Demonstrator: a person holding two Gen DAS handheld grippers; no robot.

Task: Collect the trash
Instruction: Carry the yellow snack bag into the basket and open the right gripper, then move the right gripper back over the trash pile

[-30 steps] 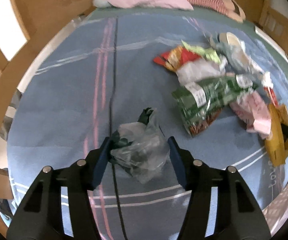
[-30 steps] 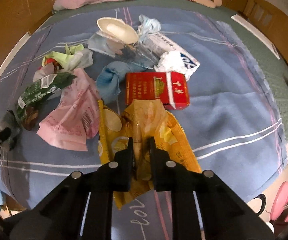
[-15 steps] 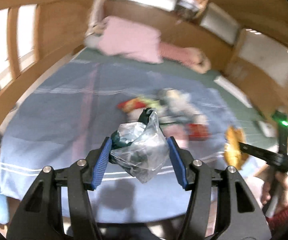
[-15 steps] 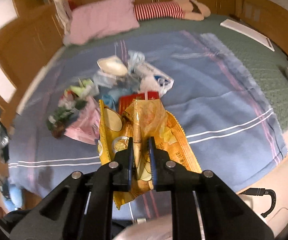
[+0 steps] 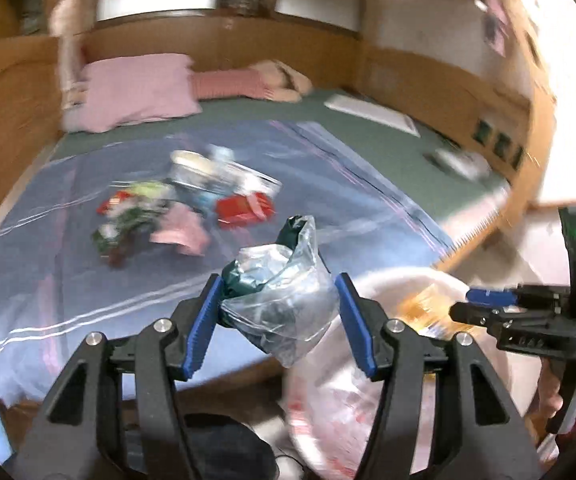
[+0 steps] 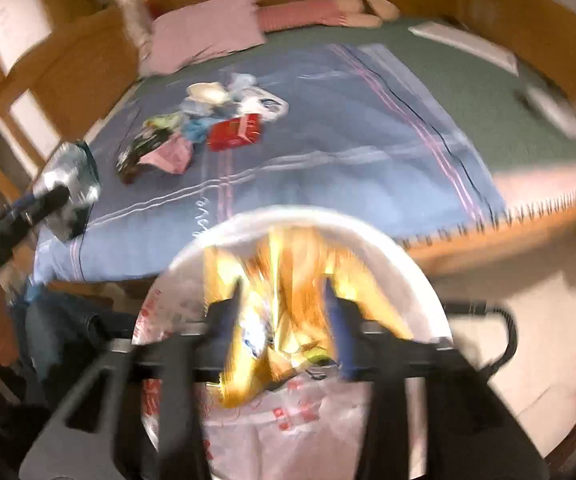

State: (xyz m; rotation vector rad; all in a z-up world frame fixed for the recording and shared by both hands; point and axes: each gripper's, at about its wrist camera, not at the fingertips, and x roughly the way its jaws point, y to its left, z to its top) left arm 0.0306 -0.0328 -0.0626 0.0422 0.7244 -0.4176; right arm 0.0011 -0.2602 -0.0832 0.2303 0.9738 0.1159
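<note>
We see a blue blanket point(image 6: 328, 152) with pink and white stripes on a green bed point(image 6: 468, 92), a pink pillow point(image 6: 204, 36), a red box point(image 6: 234, 134), a yellow wrapper point(image 6: 288, 280), and a white bin liner point(image 6: 308, 436) printed red.

Right gripper point(image 6: 284, 304) just opening, yellow wrapper point(image 6: 284, 280) between jaws, over bin point(image 6: 420, 280).
</note>
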